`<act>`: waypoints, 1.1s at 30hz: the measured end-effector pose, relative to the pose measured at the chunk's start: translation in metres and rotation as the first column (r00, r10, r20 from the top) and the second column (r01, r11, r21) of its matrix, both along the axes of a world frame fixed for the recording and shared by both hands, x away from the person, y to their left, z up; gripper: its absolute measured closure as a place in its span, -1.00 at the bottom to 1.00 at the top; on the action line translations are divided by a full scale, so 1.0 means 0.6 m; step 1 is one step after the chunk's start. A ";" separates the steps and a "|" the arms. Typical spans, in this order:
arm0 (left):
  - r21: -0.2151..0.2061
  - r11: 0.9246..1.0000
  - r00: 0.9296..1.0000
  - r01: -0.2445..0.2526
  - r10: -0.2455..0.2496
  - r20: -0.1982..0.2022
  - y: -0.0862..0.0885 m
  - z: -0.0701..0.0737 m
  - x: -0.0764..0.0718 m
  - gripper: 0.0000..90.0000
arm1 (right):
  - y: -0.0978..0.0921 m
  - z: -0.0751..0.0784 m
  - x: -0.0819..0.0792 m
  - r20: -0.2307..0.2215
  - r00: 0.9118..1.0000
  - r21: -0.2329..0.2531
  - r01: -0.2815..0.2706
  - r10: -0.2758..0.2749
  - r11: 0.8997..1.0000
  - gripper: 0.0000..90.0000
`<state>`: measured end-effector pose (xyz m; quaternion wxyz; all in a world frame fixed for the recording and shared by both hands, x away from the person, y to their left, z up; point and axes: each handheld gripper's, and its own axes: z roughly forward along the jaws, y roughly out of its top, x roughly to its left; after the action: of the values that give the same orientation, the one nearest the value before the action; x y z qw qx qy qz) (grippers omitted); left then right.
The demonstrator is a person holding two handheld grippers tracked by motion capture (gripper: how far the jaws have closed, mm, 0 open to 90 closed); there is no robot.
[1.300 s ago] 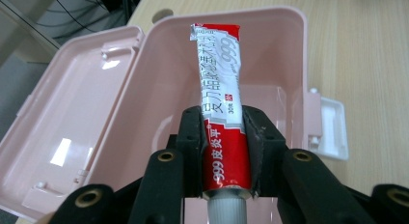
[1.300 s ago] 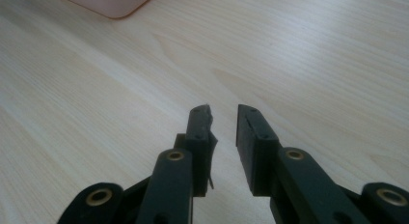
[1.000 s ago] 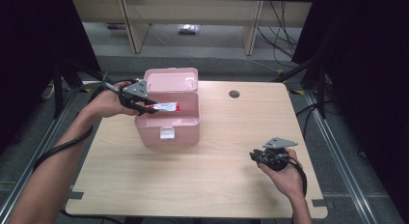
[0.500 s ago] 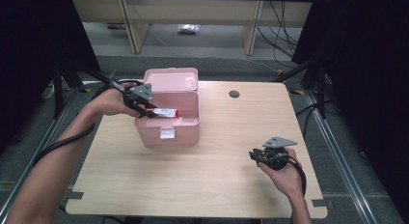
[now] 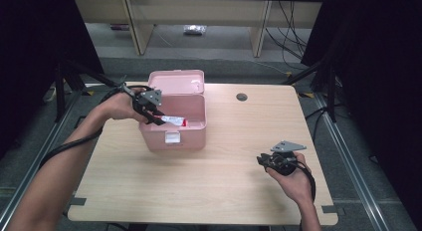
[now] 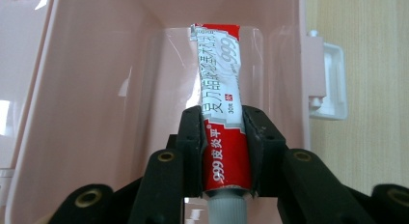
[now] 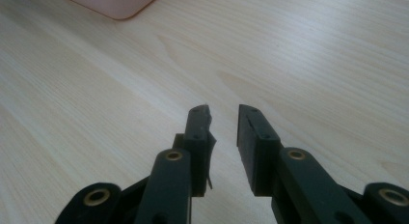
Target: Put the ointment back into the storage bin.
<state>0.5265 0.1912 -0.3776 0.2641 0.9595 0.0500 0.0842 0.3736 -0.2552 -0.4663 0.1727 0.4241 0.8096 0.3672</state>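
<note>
While the left hand-held gripper [image 5: 155, 113] pinched a red-and-white tube [image 6: 219, 108] over the open pink box [image 5: 195, 134], the right hand-held gripper [image 5: 264, 160] rested at four o'clock on the tabletop [image 5: 219, 181], jaws slightly spread.

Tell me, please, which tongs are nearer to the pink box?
Left. The left tongs hold the red-and-white tube over the pink box, while the right tongs rest apart on the table, toward its near right corner.

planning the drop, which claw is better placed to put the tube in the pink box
Left: the left claw is shut on the red-and-white ointment tube over the open pink plastic box; the right claw rests apart, holding nothing.
</note>
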 end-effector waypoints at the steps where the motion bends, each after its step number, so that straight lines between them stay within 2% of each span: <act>1: 0.010 1.000 1.000 0.000 0.000 0.005 0.000 -0.001 0.001 0.57 | -0.001 0.000 0.000 0.004 1.000 -0.005 0.000 0.000 1.000 0.67; 3: 0.005 1.000 1.000 -0.007 0.007 -0.004 -0.003 -0.003 0.001 0.57 | 0.001 0.001 -0.001 -0.016 1.000 0.010 0.006 -0.006 1.000 0.67; 5: 0.037 0.999 1.000 0.010 -0.010 0.000 -0.004 -0.002 0.004 0.57 | 0.001 0.000 0.000 -0.013 1.000 0.013 0.006 -0.006 1.000 0.67; 6: 0.033 0.999 1.000 0.003 -0.003 0.000 -0.005 -0.004 0.003 0.57 | 0.000 0.001 -0.001 -0.021 1.000 0.008 0.011 -0.011 1.000 0.67; 8: 0.060 0.998 1.000 0.010 -0.010 0.004 -0.007 -0.003 0.006 0.57 | 0.000 0.002 -0.001 -0.017 1.000 0.009 0.005 -0.005 1.000 0.67; 10: 0.046 0.999 1.000 -0.005 0.005 -0.006 -0.010 -0.006 0.005 0.57 | 0.000 0.003 -0.001 -0.021 1.000 0.008 0.010 -0.010 1.000 0.67; 14: 0.055 0.998 1.000 -0.008 0.008 -0.014 -0.016 -0.009 0.006 0.57 | 0.000 0.002 -0.002 -0.029 1.000 0.012 0.012 -0.012 1.000 0.67; 17: 0.055 0.998 1.000 -0.012 0.014 -0.026 -0.021 -0.010 0.007 0.57 | -0.005 0.002 0.001 0.003 1.000 -0.013 -0.002 0.002 1.000 0.67; 20: 0.074 0.997 1.000 -0.007 0.009 -0.030 -0.026 -0.012 0.008 0.57 | -0.005 0.002 0.001 0.005 1.000 -0.012 -0.003 0.003 1.000 0.67; 23: 0.067 0.998 0.999 -0.009 0.011 -0.035 -0.029 -0.015 0.008 0.57 | -0.006 0.002 0.001 0.003 1.000 -0.015 -0.005 0.005 1.000 0.67; 26: 0.085 0.996 0.999 -0.004 0.008 -0.041 -0.030 -0.018 0.009 0.57 | -0.006 0.001 0.001 0.006 1.000 -0.014 -0.003 0.003 1.000 0.67; 27: 0.089 0.996 0.999 -0.008 0.012 -0.046 -0.030 -0.019 0.010 0.57 | -0.005 0.000 -0.001 -0.011 1.000 -0.005 0.008 -0.008 1.000 0.67; 31: 0.098 0.995 0.998 -0.023 0.030 -0.062 -0.030 -0.025 0.013 0.57 | -0.004 0.000 -0.002 -0.013 1.000 0.005 0.015 -0.015 1.000 0.67; 32: 0.097 0.995 0.998 -0.021 0.027 -0.060 -0.030 -0.027 0.015 0.57 | -0.005 0.000 -0.001 -0.004 1.000 -0.002 0.004 -0.004 1.000 0.67; 33: 0.099 0.995 0.998 -0.021 0.027 -0.063 -0.029 -0.028 0.015 0.57 | -0.004 0.002 -0.002 -0.022 1.000 0.009 0.009 -0.009 1.000 0.67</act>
<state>0.5358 0.1735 -0.3945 0.2137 0.9729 0.0660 0.0590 0.3723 -0.2578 -0.4650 0.1634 0.4326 0.8078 0.3657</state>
